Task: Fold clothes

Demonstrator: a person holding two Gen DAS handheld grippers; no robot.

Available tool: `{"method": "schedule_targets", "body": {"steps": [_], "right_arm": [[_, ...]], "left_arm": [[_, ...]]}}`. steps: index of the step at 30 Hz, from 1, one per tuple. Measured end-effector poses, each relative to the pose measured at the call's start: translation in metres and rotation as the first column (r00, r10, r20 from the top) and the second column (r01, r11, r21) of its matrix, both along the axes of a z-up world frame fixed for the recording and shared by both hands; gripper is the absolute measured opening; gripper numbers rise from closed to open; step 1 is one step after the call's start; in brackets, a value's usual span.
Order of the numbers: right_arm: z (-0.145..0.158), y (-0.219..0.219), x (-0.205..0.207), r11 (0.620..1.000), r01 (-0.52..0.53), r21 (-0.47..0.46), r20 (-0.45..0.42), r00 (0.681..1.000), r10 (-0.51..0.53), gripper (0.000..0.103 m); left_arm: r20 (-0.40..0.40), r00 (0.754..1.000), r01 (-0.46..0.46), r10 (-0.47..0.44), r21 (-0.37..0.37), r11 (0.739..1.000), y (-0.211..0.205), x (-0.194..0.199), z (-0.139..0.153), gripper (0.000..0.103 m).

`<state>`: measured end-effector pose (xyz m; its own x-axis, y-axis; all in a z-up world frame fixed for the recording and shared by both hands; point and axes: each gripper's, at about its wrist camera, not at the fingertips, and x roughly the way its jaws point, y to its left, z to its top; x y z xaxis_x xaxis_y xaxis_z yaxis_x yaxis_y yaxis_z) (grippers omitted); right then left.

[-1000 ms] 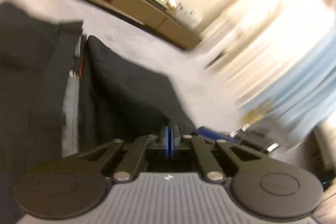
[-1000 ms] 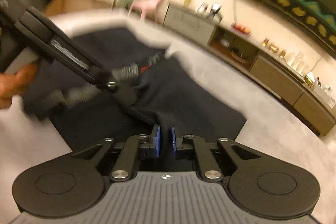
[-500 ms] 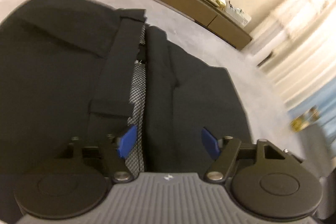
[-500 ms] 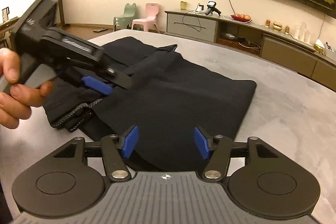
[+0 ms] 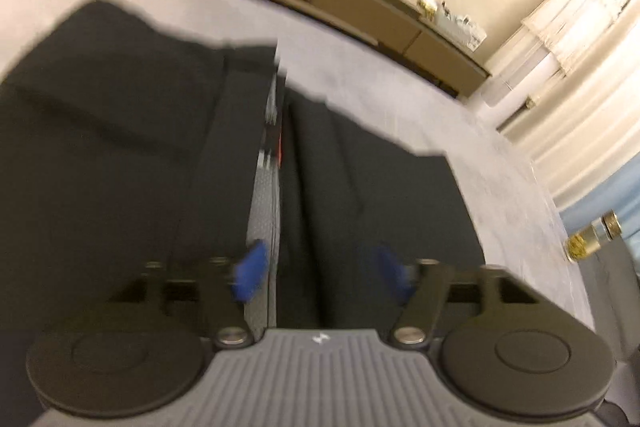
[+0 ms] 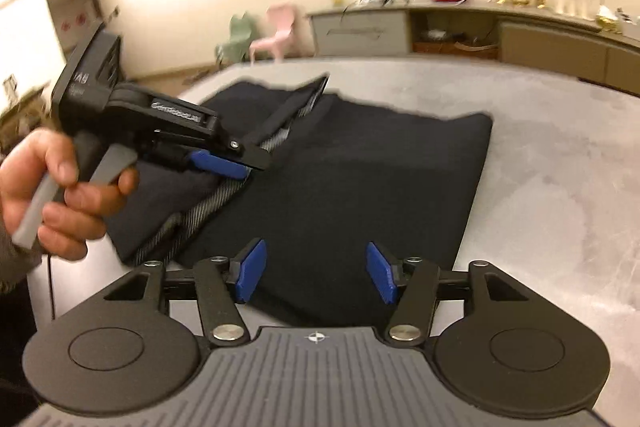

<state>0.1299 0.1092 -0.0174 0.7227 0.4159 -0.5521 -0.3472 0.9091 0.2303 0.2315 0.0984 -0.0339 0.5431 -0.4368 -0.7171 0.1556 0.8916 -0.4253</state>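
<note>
Lying folded on the grey counter (image 6: 560, 155), the black garment (image 6: 340, 163) is let go: left gripper (image 5: 320, 267) opening above it, right gripper (image 6: 316, 275) released at its near edge; next, probably re-grasp for another fold

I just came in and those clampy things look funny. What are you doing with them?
A person is folding a black garment on a grey table, with a gripper in each hand. Right now neither one holds the cloth. The left gripper hovers over the grey mesh waistband, its jaws opening. The right gripper sits open above the garment's near edge.
</note>
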Motion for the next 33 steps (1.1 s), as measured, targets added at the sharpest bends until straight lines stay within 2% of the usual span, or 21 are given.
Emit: {"method": "schedule_targets", "body": {"steps": [1,3,5,7,8,10,12,13,16,18,19,20,21,22,23,24,25,26,28,32,33], "right_arm": [[0.0,0.0,0.0,1.0,0.011,-0.004,0.006,1.0,-0.011,0.062],[-0.003,0.0,0.002,0.999,0.029,-0.017,0.007,1.0,-0.029,0.062],[-0.008,0.0,0.003,0.999,0.041,-0.03,-0.003,0.999,-0.041,0.062],[-0.015,-0.002,0.003,0.998,0.038,-0.04,-0.03,0.999,-0.039,0.061],[-0.017,-0.002,0.003,0.999,0.034,-0.042,-0.039,0.999,-0.036,0.061],[-0.018,-0.002,0.002,0.998,0.026,-0.049,-0.044,0.999,-0.028,0.061],[-0.018,-0.003,0.003,0.998,0.027,-0.052,-0.045,0.999,-0.029,0.061],[-0.018,-0.003,0.005,0.998,0.027,-0.051,-0.047,0.998,-0.029,0.061],[-0.018,-0.002,0.008,0.998,0.025,-0.049,-0.048,0.998,-0.028,0.062],[-0.018,0.001,0.009,0.998,0.022,-0.055,-0.041,0.999,-0.024,0.062],[-0.018,0.001,0.008,0.998,0.019,-0.057,-0.037,0.999,-0.021,0.062],[-0.019,0.0,0.007,0.998,0.015,-0.058,-0.032,0.999,-0.016,0.062],[-0.019,-0.001,0.006,0.998,0.01,-0.056,-0.031,0.999,-0.011,0.062],[-0.017,-0.002,0.006,0.999,0.005,-0.052,-0.033,0.999,-0.006,0.062],[-0.016,-0.003,0.005,0.999,0.006,-0.045,-0.035,0.999,-0.008,0.062],[-0.015,-0.006,0.005,0.999,0.01,-0.037,-0.038,0.999,-0.012,0.062],[-0.014,-0.008,0.004,0.999,0.014,-0.028,-0.04,0.999,-0.015,0.062],[-0.012,-0.011,0.003,1.0,0.024,-0.018,-0.036,0.999,-0.024,0.062],[-0.008,-0.014,0.001,1.0,0.029,-0.006,-0.021,0.999,-0.029,0.062],[-0.014,-0.007,0.002,0.999,0.007,-0.039,-0.051,0.999,-0.009,0.061],[-0.018,-0.004,0.002,0.999,-0.001,-0.054,-0.071,0.997,-0.003,0.06]], "left_arm": [[0.01,1.0,0.008,-0.008,0.027,1.0,-0.005,0.008,0.003,0.076],[-0.002,1.0,0.026,-0.026,0.091,0.996,-0.028,0.031,0.0,0.067],[-0.005,0.997,0.081,-0.081,0.116,0.99,-0.047,0.047,-0.005,0.049],[-0.001,0.989,0.144,-0.145,0.129,0.981,-0.065,0.06,-0.009,0.042],[-0.005,0.983,0.181,-0.181,0.099,0.979,-0.071,0.064,-0.01,0.035],[-0.006,0.972,0.233,-0.233,-0.005,0.972,-0.067,0.06,-0.01,0.033],[-0.028,0.984,0.175,-0.174,0.028,0.984,-0.054,0.066,-0.017,0.032],[-0.035,0.99,0.139,-0.137,0.036,0.99,-0.045,0.067,-0.019,0.023],[-0.032,0.996,0.083,-0.082,0.028,0.996,-0.026,0.064,-0.018,0.036],[-0.052,0.987,0.148,-0.15,-0.047,0.988,-0.03,0.063,-0.017,0.029],[-0.054,0.98,0.186,-0.192,-0.1,0.977,-0.034,0.062,-0.015,0.017],[-0.053,0.976,0.202,-0.209,-0.117,0.972,-0.034,0.061,-0.015,0.015],[-0.061,0.98,0.181,-0.187,-0.091,0.979,-0.031,0.06,-0.018,0.016],[-0.072,0.986,0.144,-0.147,-0.047,0.988,-0.026,0.06,-0.02,0.01],[-0.072,0.991,0.113,-0.114,-0.016,0.993,-0.02,0.059,-0.02,0.013],[-0.056,0.995,0.084,-0.083,0.013,0.996,-0.015,0.054,-0.016,0.02],[-0.026,0.998,0.057,-0.056,0.036,0.998,-0.01,0.042,-0.007,0.037],[0.007,0.998,0.056,-0.057,0.043,0.997,-0.008,0.028,0.001,0.044],[0.064,0.994,0.087,-0.09,0.047,0.995,-0.005,-0.003,0.013,0.044],[0.022,0.992,0.112,-0.122,0.275,0.955,-0.02,-0.035,-0.005,0.032],[0.033,0.992,0.105,-0.119,0.279,0.955,-0.014,-0.044,-0.002,0.032]]}}
